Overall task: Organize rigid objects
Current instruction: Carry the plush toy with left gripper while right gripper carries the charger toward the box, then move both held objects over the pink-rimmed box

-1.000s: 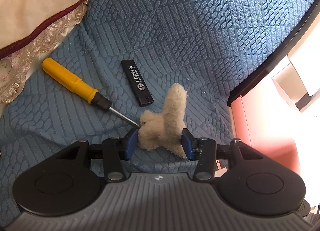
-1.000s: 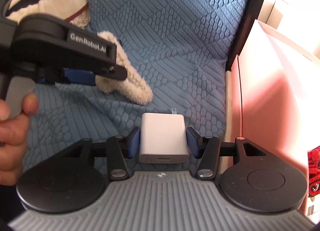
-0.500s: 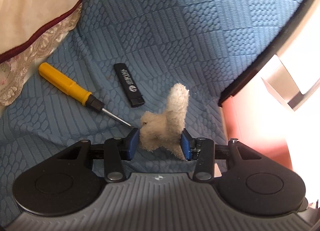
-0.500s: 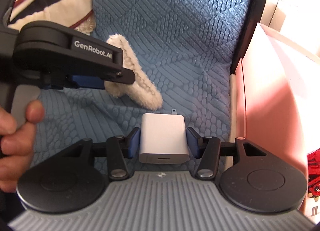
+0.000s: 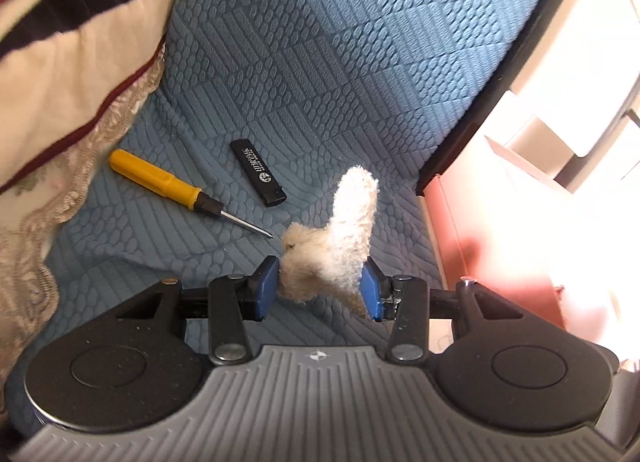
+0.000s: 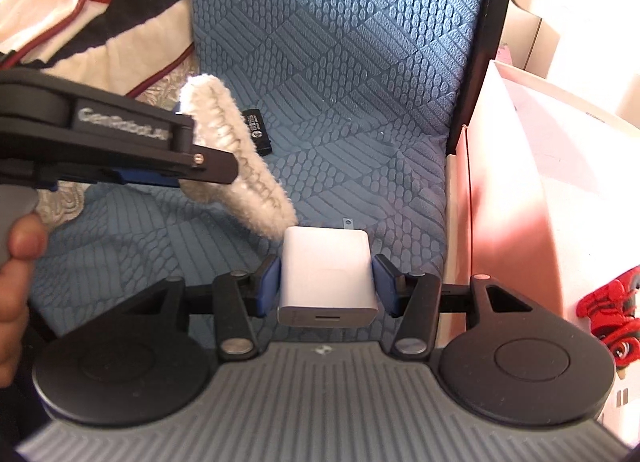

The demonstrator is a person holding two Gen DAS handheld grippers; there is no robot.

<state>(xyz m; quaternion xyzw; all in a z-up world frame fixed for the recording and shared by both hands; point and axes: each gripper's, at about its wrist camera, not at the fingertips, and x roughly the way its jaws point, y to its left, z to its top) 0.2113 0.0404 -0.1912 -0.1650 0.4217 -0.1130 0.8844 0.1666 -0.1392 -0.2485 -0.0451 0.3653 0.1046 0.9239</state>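
Gripping one item apiece above the blue quilted cushion [image 5: 360, 62].
Left gripper [image 5: 320, 288] clamps a fluffy plush piece [image 5: 340, 246]; right gripper [image 6: 326, 284] clamps a white charger [image 6: 326, 274]; screwdriver [image 5: 160, 182] and black lighter [image 5: 258, 172] lie near the cushion's left edge.

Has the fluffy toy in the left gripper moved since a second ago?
Yes. The fluffy toy, clamped in the left gripper, has lifted off the blue cushion; in the right wrist view it now overlaps the lighter behind it.
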